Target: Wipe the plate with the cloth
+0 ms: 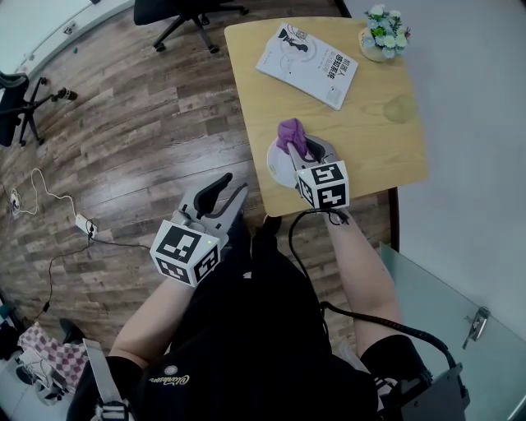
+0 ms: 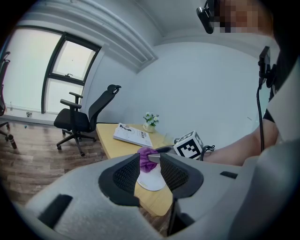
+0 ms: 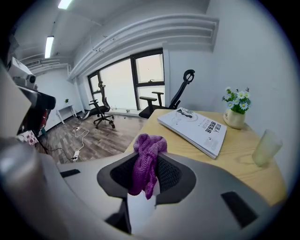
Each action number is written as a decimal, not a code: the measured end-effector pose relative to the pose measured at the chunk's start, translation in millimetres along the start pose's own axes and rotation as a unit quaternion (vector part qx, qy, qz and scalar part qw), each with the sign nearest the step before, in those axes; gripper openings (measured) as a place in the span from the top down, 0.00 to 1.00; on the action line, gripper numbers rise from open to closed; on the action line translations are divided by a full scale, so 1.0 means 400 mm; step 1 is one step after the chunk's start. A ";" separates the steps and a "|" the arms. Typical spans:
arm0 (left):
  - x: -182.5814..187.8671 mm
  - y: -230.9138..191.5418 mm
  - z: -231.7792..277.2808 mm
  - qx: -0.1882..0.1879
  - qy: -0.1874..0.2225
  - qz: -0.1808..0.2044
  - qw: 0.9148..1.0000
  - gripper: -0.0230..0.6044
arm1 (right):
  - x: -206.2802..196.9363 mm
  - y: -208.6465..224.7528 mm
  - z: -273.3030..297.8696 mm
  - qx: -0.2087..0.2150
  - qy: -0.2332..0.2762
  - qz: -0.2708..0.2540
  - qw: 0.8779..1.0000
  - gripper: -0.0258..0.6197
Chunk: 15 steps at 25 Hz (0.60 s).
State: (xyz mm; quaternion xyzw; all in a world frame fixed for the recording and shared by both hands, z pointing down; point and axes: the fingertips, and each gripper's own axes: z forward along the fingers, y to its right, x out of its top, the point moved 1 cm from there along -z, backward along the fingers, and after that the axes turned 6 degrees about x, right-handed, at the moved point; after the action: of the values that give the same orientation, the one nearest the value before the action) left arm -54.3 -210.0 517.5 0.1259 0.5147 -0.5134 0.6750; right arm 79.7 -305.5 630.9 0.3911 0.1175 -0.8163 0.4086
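The right tool (image 1: 300, 148) sat near the middle of the head view, over the near left corner of the table (image 1: 370, 140), its jaws clamped on the purple cloth (image 1: 289, 131). The right gripper view showed the cloth bunched above the jaw tips and hanging down between them. The cloth lay over the far edge of the white plate (image 1: 279, 164), which rested on the table close to its left edge and partly under the tool; whether the cloth pressed on the plate could not be told. The left tool (image 1: 232, 187) hung in the lower left of the head view, off the table and above the wooden floor (image 1: 123, 123), its jaws apart with nothing between them; in its own view the plate and cloth showed only far off through the gap. Toward the top of the head view a book (image 1: 308, 64) lay flat on the table, with a small pot of flowers (image 1: 385, 34) at the far right corner and a clear glass (image 1: 400, 107) nearer along the right edge. An office chair (image 1: 185, 12) stood on the floor at the top, well apart from the table.
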 end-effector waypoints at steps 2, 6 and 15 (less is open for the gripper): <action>-0.005 0.001 -0.003 0.000 -0.002 0.000 1.000 0.74 | -0.010 0.013 0.013 -0.005 -0.011 -0.001 1.000 0.81; -0.013 -0.001 -0.007 0.000 -0.005 -0.003 1.000 0.74 | -0.031 0.018 0.029 -0.006 -0.021 0.003 1.000 0.81; -0.006 0.003 0.009 -0.007 -0.003 0.000 1.000 0.74 | -0.059 -0.032 -0.004 0.014 -0.026 0.009 1.000 0.81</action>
State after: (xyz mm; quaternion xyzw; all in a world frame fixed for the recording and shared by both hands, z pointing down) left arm -51.2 -210.5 520.7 0.1196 0.5161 -0.5099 0.6778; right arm 79.3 -283.1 645.4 0.3760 0.0920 -0.8241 0.4136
